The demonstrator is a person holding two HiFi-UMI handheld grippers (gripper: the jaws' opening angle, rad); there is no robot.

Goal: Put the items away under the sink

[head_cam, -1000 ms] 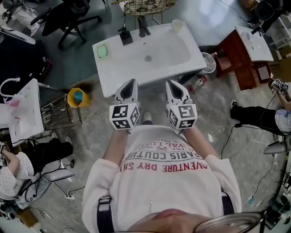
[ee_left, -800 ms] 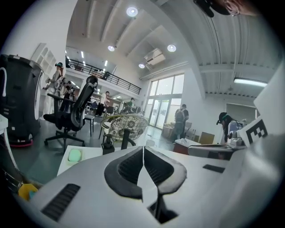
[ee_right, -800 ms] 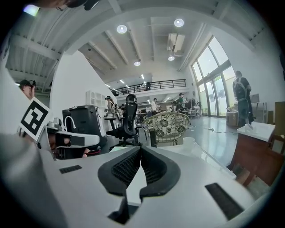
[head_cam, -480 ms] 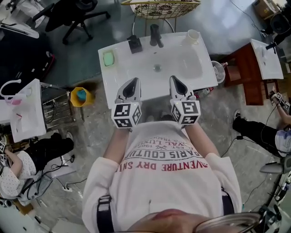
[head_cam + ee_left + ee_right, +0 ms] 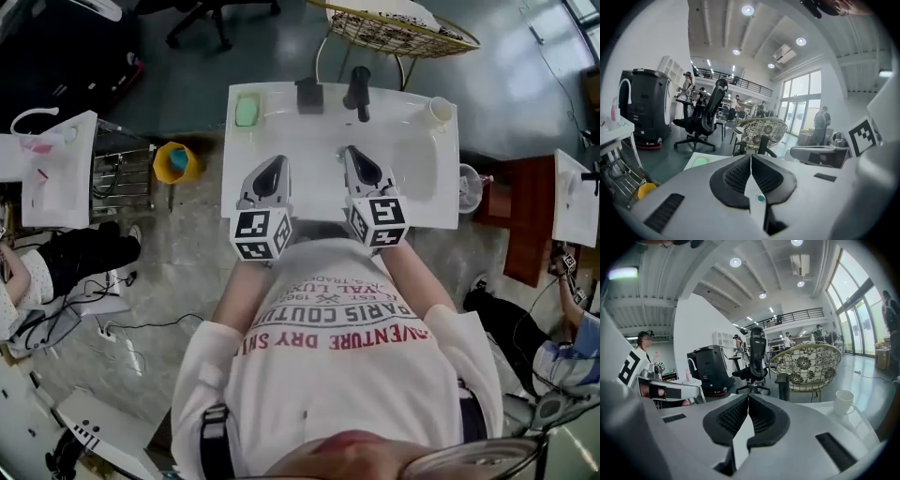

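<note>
Approach looks to be the step in hand: nothing is picked up yet. Left hand-held gripper hovers over the front rim of the sink, clenched with nothing between its jaws. The right hand-held gripper, just beside it, is likewise clenched and empty. The items sit along the sink's back edge: green soap at eleven o'clock of the basin, black dispenser at twelve beside the tap, white cup at one o'clock. The space under the sink is hidden. The next move likely calls for opening the jaws, then reaching forward to one item.
</note>
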